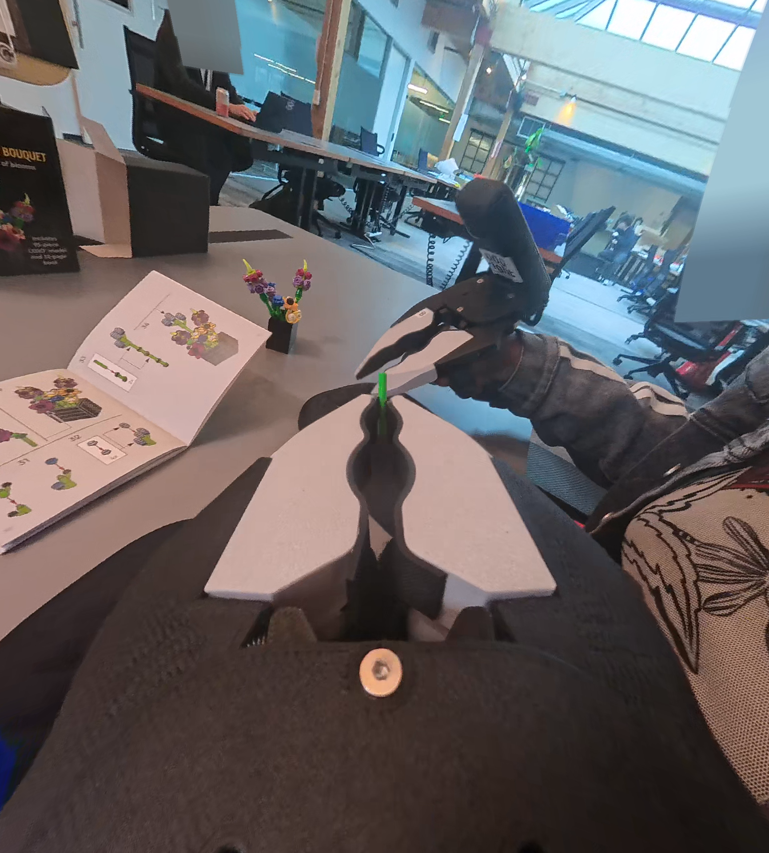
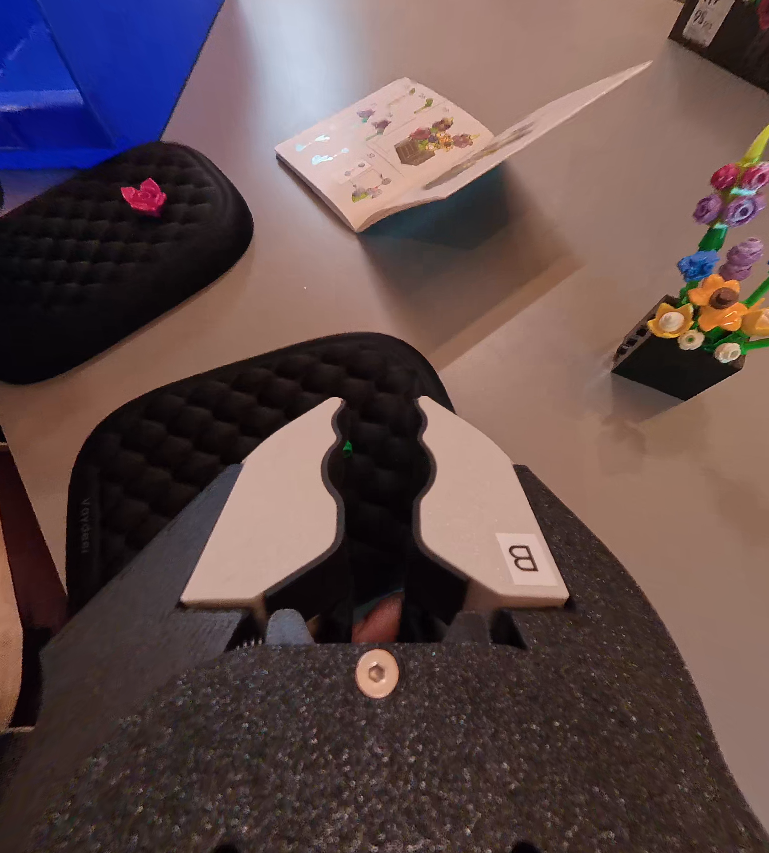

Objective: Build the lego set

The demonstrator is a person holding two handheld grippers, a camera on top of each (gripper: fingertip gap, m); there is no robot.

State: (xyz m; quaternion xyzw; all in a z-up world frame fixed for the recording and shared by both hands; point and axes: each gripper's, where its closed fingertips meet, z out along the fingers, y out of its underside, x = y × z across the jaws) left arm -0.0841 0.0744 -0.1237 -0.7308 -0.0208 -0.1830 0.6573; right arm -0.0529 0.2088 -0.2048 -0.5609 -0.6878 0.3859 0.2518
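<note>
My left gripper (image 1: pixel 381 400) is shut on a thin green stem (image 1: pixel 382 385) that sticks up past its fingertips. My right gripper (image 1: pixel 375 379) hangs over the stem's top from the right. In the right wrist view it (image 2: pixel 380 406) is open above a black pad (image 2: pixel 234 438), and a bit of the green stem (image 2: pixel 348 447) shows beside its left finger, unclamped. A pink flower piece (image 2: pixel 142 196) lies on a second black pad (image 2: pixel 73 277). The part-built bouquet in its black pot (image 2: pixel 719 300) stands on the table to the right and also shows in the left wrist view (image 1: pixel 281 304).
An open instruction booklet (image 1: pixel 96 415) (image 2: pixel 396 147) lies on the grey table. The set's dark box (image 1: pixel 8 194) and an open carton (image 1: pixel 142 207) stand at the back left. A blue bin (image 2: pixel 73 69) stands behind the pads. A person's denim sleeve (image 1: pixel 581 406) is at the right. One gripper's finger ends stand about 15 centimeters off the other's. The pink flower piece (image 2: pixel 142 196) lies some 11 centimeters from my left tips, 20 centimeters from my right tips.
</note>
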